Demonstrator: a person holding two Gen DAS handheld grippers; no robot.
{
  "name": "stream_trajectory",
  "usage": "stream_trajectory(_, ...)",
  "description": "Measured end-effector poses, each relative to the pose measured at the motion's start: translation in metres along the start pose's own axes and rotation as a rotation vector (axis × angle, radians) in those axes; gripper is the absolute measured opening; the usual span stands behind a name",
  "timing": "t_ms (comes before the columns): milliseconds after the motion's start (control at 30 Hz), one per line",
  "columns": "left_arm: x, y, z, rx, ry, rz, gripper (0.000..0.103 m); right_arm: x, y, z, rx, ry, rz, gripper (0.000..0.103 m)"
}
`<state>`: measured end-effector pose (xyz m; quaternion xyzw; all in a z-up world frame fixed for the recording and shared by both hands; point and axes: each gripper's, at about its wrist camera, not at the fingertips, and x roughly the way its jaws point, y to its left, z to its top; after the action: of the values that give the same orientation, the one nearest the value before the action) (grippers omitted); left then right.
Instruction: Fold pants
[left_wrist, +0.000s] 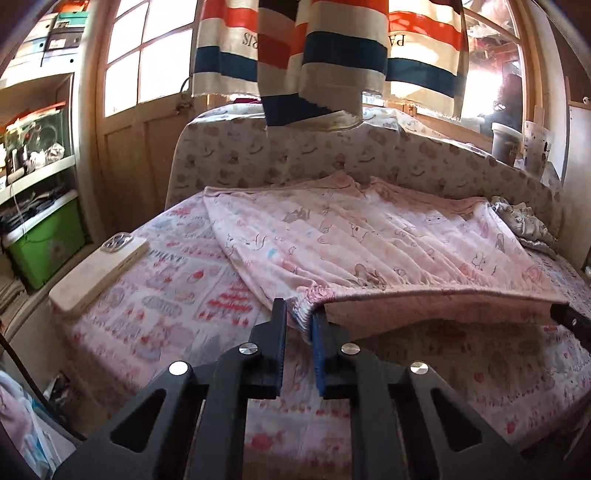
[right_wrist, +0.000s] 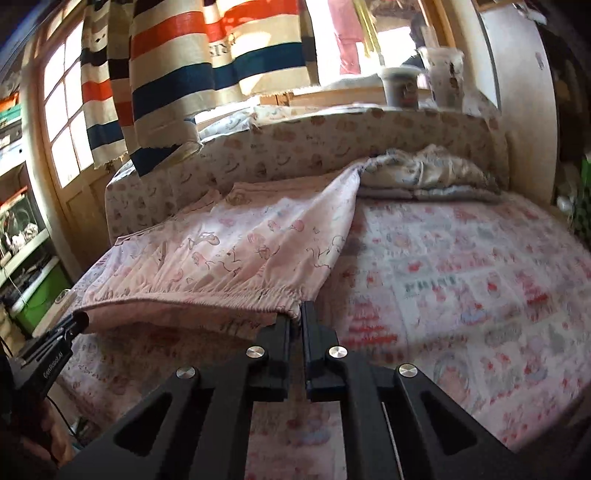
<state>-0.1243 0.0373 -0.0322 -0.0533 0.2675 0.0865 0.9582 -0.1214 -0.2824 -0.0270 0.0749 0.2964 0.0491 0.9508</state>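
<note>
Pink cartoon-print pants (left_wrist: 351, 236) lie on the bed, legs stretching away toward the padded back. Their elastic waistband is raised off the sheet and held taut between both grippers. My left gripper (left_wrist: 299, 318) is shut on the waistband's left corner, with bunched elastic between its pads. My right gripper (right_wrist: 296, 317) is shut on the right corner of the pants (right_wrist: 229, 247). In the left wrist view the right gripper's tip (left_wrist: 570, 321) shows at the right edge. In the right wrist view the left gripper (right_wrist: 62, 332) shows at the left edge.
The bed's patterned sheet (left_wrist: 166, 302) spreads around the pants. A phone (left_wrist: 99, 273) lies near its left edge. A heap of pale clothes (right_wrist: 424, 173) sits at the back right. Striped towels (left_wrist: 332, 55) hang overhead. Cups (right_wrist: 400, 86) stand on the sill. Shelves with a green bin (left_wrist: 44, 243) stand left.
</note>
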Motion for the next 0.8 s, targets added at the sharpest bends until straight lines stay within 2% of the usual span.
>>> stream_trajectory(100, 0.002, 0.003, -0.006, -0.006, 0.019, 0.005, 0.013, 0.001, -0.002, -0.008, 0.022, 0.034, 0.021, 0.005)
stream_trajectory(200, 0.008, 0.002, -0.015, 0.008, 0.047, 0.006, 0.016, 0.007, -0.001, -0.014, 0.007, 0.049, 0.000, 0.005)
stream_trajectory(267, 0.010, 0.001, -0.017, 0.021, 0.046, 0.014, 0.022, 0.013, -0.003, -0.016, 0.006, 0.068, -0.002, 0.005)
stream_trajectory(333, 0.007, -0.003, -0.019, 0.067, 0.026, 0.059, 0.032, 0.013, -0.005, -0.017, 0.004, 0.065, -0.002, 0.005)
stream_trajectory(367, 0.006, -0.007, -0.020, 0.099, 0.018, 0.084, 0.033, 0.013, -0.005, -0.017, 0.000, 0.065, 0.003, 0.008)
stream_trajectory(400, 0.005, -0.008, -0.020, 0.115, 0.012, 0.089, 0.033, 0.012, -0.005, -0.018, -0.001, 0.064, -0.004, 0.017)
stream_trajectory(433, 0.003, -0.008, -0.020, 0.117, 0.013, 0.081, 0.033, 0.011, -0.006, -0.017, -0.001, 0.059, -0.011, 0.021)
stream_trajectory(467, 0.002, -0.007, -0.021, 0.116, 0.022, 0.066, 0.039, 0.009, -0.008, -0.017, -0.001, 0.048, -0.013, 0.026)
stream_trajectory(500, 0.000, -0.007, -0.020, 0.116, 0.029, 0.046, 0.045, 0.008, -0.011, -0.017, -0.001, 0.049, -0.004, 0.027)
stream_trajectory(533, -0.002, -0.007, -0.020, 0.117, 0.030, 0.033, 0.056, 0.007, -0.012, -0.016, 0.000, 0.052, 0.004, 0.027)
stream_trajectory(567, -0.004, -0.007, -0.020, 0.122, 0.026, 0.036, 0.060, 0.005, -0.016, -0.016, 0.007, 0.056, 0.020, 0.027)
stream_trajectory(633, -0.009, -0.011, -0.023, 0.149, 0.017, 0.044, 0.060, 0.003, -0.020, -0.016, -0.001, 0.054, 0.023, 0.035)
stream_trajectory(667, -0.010, -0.013, -0.025, 0.161, 0.020, 0.042, 0.061, 0.001, -0.020, -0.016, -0.020, 0.054, 0.012, 0.042)
stream_trajectory(800, -0.013, -0.013, -0.027, 0.132, 0.035, 0.021, 0.061, -0.008, -0.022, -0.020, -0.046, 0.050, 0.011, 0.044)
